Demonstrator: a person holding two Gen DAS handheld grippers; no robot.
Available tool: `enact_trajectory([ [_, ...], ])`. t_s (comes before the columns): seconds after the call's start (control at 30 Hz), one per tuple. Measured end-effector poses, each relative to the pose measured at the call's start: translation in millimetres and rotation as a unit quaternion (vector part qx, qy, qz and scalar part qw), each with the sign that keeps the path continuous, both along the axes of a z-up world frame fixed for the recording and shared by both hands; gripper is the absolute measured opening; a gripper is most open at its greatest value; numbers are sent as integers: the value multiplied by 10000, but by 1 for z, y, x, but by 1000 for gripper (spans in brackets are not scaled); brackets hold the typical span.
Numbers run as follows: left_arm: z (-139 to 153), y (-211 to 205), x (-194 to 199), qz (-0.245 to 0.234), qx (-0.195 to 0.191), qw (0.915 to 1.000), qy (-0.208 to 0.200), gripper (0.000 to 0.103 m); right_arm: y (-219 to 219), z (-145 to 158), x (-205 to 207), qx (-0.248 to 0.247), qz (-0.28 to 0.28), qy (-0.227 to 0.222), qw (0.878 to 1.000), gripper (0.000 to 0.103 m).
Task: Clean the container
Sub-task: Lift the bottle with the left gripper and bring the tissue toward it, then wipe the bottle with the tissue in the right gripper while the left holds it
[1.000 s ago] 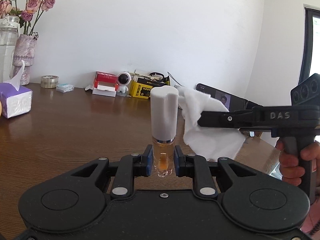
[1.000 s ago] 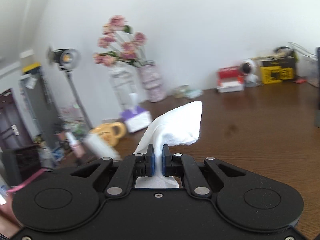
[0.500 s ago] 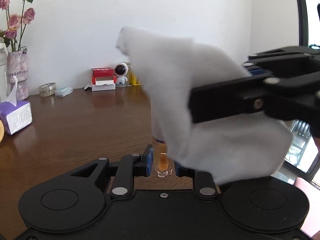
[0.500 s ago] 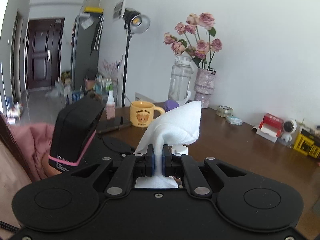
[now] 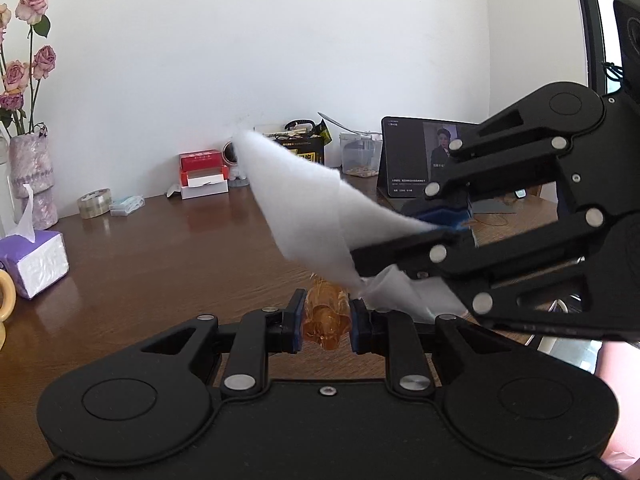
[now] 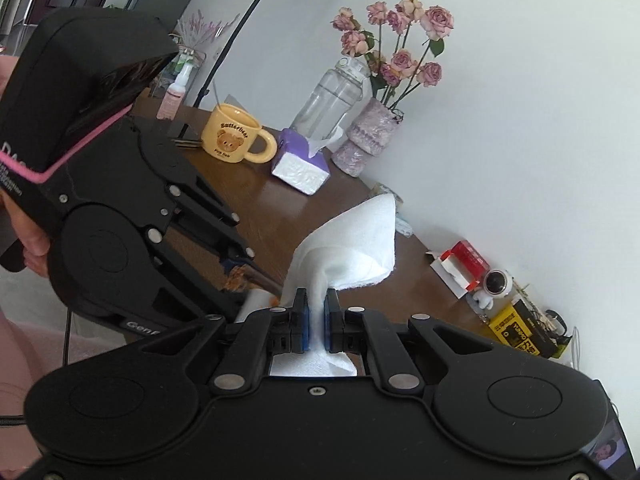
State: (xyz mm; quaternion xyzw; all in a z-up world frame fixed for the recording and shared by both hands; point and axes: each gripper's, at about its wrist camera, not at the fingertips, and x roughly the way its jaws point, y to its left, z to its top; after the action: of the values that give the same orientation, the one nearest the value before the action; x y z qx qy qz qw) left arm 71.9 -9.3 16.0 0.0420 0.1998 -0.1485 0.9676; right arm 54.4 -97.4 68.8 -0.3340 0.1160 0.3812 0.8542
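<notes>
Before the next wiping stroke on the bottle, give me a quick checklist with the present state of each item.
1. Left tool clamped on the amber bottle: ok.
2. Right tool pinching the white cloth: ok.
3. Cloth touching the bottle: cannot tell; in the left wrist view it hangs just above and hides the upper part.
4. Bottle cap seated: cannot tell, hidden by the cloth.
5. Tissue box and yellow mug away from the work: ok.
</notes>
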Motion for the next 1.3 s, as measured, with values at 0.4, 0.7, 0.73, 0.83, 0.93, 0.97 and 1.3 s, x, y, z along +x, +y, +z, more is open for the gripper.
enact_trajectory([
  [0.4,-8,2,-2,-84,284,9989,-355,21,-12,12,48,437,-111,1138,9925,6],
  [0.7,-5,-2,-10,-122,314,9982,-499,21,-13,25,52,528,-10,1477,9876,6],
  [0.73,-5,-3,-12,-140,320,9980,-517,21,-14,24,59,524,-163,1490,9873,6],
  [0.83,-6,-3,-16,-168,290,9979,-549,21,-20,17,78,547,-573,1553,9847,6],
  [0.93,-6,-2,-17,-143,293,9978,-578,21,-24,15,83,740,-727,1692,9801,7],
  [0.97,-6,-1,-16,-119,299,9979,-569,21,-25,16,81,823,-668,1734,9791,7],
  [1.3,-8,1,-14,-60,249,9983,-530,21,-25,28,53,1161,15,1810,9766,8],
])
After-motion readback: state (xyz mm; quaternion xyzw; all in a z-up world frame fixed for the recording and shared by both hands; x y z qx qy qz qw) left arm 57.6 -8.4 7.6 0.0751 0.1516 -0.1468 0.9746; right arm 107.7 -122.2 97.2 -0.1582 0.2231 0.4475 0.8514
